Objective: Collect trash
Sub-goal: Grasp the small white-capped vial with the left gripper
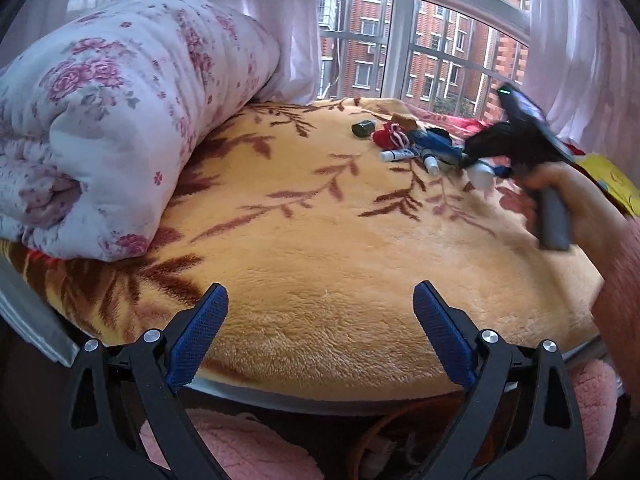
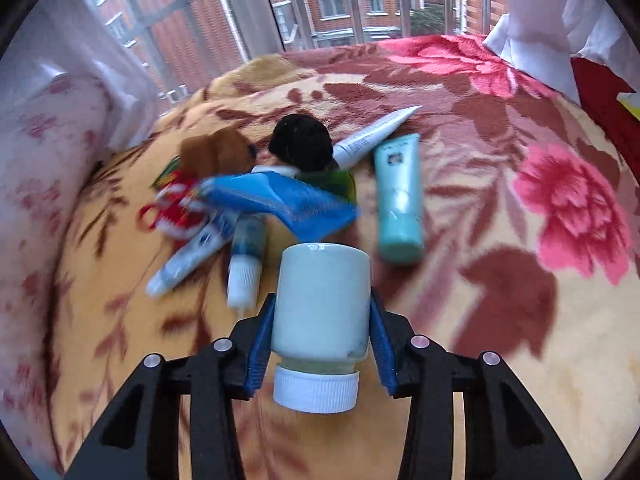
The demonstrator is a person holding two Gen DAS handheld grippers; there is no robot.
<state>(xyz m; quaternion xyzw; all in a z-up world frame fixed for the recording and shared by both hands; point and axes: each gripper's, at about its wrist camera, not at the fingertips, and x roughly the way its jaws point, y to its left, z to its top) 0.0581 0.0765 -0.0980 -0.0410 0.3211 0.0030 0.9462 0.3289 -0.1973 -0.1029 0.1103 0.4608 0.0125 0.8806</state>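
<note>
My right gripper (image 2: 322, 312) is shut on a pale white bottle (image 2: 322, 300) with a white ribbed cap (image 2: 316, 390) toward the camera, held above the blanket. Beyond it lies a pile of trash: a blue pouch (image 2: 288, 204), a teal tube (image 2: 400, 196), a white tube (image 2: 372, 136), a small glue bottle (image 2: 246, 264), a red-and-white wrapper (image 2: 176, 212), a black ball (image 2: 302, 142) and a brown lump (image 2: 216, 150). In the left wrist view the right gripper (image 1: 486, 168) shows at the pile (image 1: 416, 144). My left gripper (image 1: 320, 308) is open and empty near the bed's front edge.
A rolled floral quilt (image 1: 100, 120) lies along the left of the bed. The yellow and red floral blanket (image 1: 320, 240) covers the bed. A window with white curtains (image 1: 280, 20) stands behind. A yellow item (image 1: 612, 176) lies at the far right.
</note>
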